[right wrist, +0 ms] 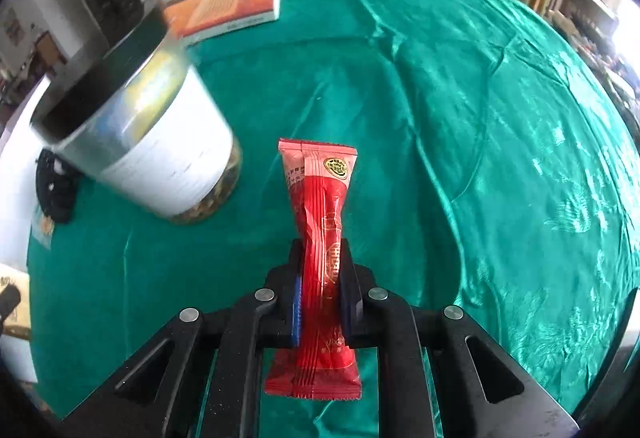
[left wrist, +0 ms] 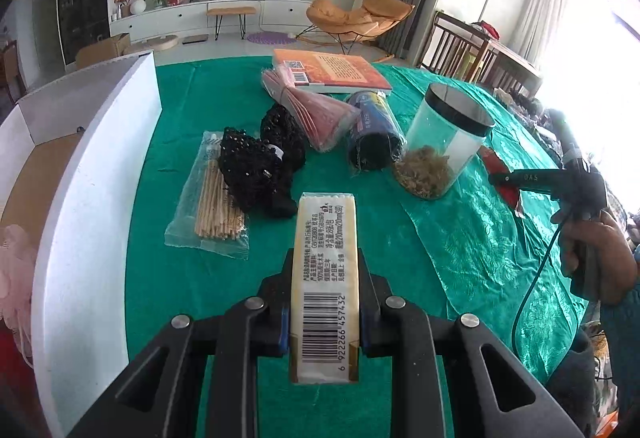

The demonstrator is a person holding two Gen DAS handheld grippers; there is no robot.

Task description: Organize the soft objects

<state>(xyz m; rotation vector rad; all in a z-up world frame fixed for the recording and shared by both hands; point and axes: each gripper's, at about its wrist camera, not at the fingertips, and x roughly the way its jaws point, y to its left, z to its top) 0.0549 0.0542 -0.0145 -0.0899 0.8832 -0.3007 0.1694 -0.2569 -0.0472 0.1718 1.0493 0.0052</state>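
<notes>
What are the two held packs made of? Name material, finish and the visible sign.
Yellow pack in the left claw: looks like soft plastic film, satin; crimped top edge, printed barcode.
Red packet in the right claw: glossy plastic or foil film, probably; shiny creases, serrated ends, pinched waist.

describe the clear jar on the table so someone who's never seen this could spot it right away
On the green tablecloth, look right of the orange book and the rolled blue packet. The clear jar stands upright there with a black lid. It is the only see-through container on the table, mostly empty, with a layer of dried yellowish bits at its bottom.
</notes>
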